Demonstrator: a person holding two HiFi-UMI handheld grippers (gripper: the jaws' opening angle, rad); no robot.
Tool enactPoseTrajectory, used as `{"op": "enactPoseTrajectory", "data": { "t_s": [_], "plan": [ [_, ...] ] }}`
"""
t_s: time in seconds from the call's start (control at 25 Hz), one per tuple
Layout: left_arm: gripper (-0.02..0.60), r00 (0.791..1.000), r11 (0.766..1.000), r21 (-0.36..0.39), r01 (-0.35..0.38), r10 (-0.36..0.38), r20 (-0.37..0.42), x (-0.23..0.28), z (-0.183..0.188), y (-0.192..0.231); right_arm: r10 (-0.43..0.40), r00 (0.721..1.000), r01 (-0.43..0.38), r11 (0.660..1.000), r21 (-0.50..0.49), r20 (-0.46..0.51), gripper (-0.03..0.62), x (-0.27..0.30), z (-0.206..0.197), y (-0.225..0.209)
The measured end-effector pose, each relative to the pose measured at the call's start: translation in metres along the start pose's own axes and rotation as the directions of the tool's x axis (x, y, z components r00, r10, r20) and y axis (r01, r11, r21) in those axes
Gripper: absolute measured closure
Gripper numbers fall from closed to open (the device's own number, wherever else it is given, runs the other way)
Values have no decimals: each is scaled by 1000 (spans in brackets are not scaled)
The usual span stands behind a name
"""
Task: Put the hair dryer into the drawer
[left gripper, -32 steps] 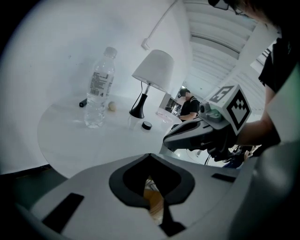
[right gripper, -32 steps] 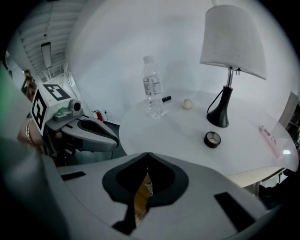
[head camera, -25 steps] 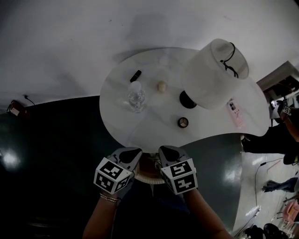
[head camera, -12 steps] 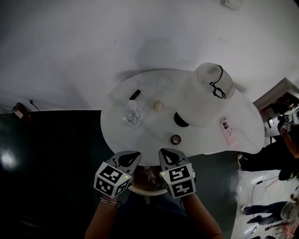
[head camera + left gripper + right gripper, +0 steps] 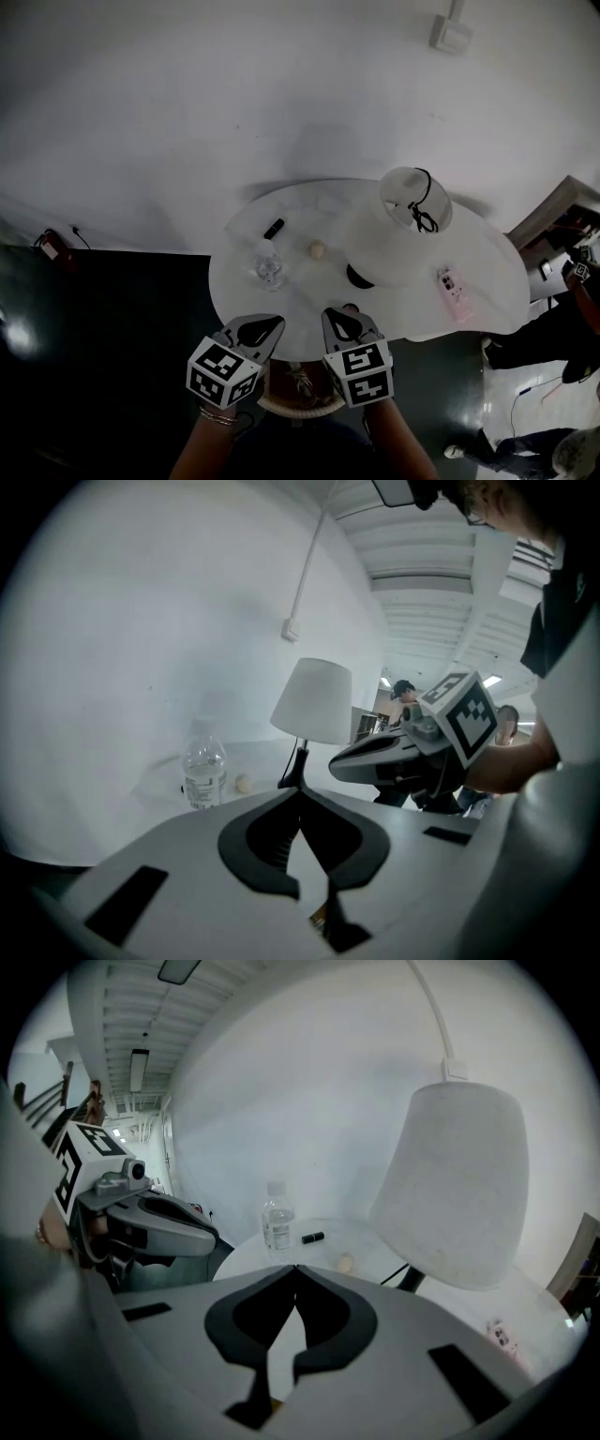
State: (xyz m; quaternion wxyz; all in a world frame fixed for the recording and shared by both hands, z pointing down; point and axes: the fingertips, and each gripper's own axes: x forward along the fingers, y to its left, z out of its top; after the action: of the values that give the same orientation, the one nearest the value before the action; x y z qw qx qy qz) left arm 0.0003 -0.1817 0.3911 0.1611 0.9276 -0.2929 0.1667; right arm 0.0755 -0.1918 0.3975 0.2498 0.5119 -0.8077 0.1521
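Head view shows no hair dryer and no drawer, so I can't call its bearing, long axis or the nearer hand. My left fingers and right fingers are both clenched on nothing, side by side at the worktop's 6 o'clock edge.

Your left gripper and right gripper cover part of a round, rope-rimmed thing below the table's near edge; its contents can't be made out. The lamp shade hides most of its dark base. A small dark item and a pink one are too small to identify. A person is cut off at the right.
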Motion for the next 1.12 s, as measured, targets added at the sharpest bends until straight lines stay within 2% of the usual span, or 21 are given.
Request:
{"op": "enactPoseTrajectory", "data": {
  "t_s": [0.28,0.64,1.12],
  "plan": [
    [574,998,999,39,-38,36,53,-3,30,14,-17,998,17,1000,-1,65,576,-10,34,-16],
    [574,989,986,114,-122,111,98,-15,60,42,-25,986,27,1000,-4,166,576,-20,76,-30],
    [574,973,972,165,-169,138,187,-29,103,51,-55,956,59,998,-7,288,576,-42,119,-47]
  ]
}}
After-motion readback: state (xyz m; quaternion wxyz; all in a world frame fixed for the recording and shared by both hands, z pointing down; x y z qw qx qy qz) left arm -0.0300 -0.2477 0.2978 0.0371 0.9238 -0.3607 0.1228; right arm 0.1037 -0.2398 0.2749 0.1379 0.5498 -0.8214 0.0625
